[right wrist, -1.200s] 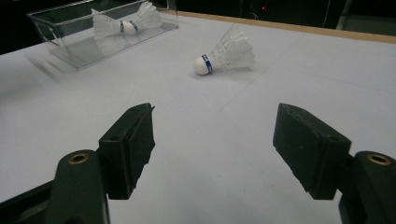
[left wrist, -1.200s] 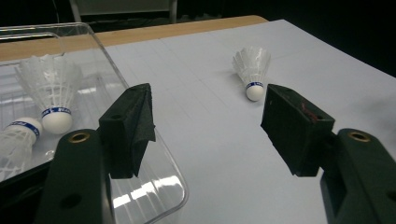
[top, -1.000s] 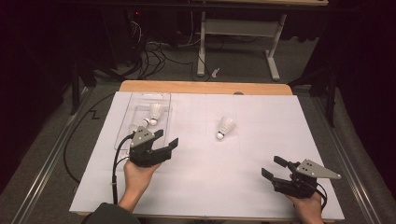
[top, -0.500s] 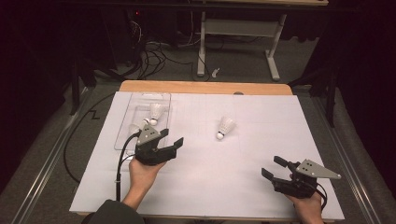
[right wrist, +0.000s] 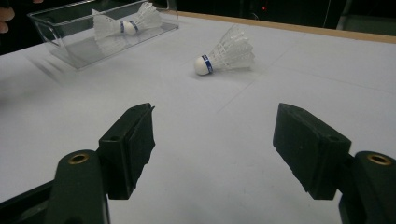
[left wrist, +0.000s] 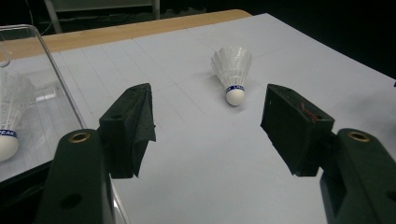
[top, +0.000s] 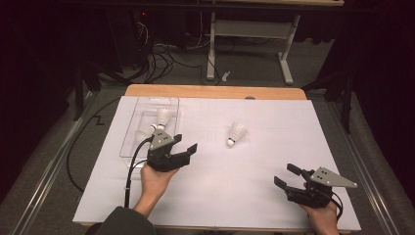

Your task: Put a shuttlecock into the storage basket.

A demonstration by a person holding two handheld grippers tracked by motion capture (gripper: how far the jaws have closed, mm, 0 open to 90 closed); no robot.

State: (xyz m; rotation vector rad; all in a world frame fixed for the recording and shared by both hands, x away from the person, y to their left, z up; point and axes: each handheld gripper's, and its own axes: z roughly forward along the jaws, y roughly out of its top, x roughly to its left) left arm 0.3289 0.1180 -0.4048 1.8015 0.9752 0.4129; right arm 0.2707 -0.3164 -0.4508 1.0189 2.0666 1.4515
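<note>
A white shuttlecock (top: 237,133) with a blue band lies on its side mid-table, cork toward me. It appears ahead between the jaws in the left gripper view (left wrist: 232,70) and farther off in the right gripper view (right wrist: 224,56). My left gripper (top: 185,144) is open and empty, just right of the clear tray (top: 128,134), its jaws pointing toward that shuttlecock. In its own view the left gripper (left wrist: 210,100) stands wide. My right gripper (top: 287,175) rests near the front right edge, open (right wrist: 212,121) and empty.
The clear plastic tray (right wrist: 70,44) at the left holds two more shuttlecocks (right wrist: 126,23), one of them seen through its wall (left wrist: 9,126). White paper (top: 274,112) covers the wooden table. Cables and a desk frame (top: 244,29) sit on the floor beyond.
My left gripper has shifted a little forward and to the right, toward the loose shuttlecock. The right gripper has stayed in place.
</note>
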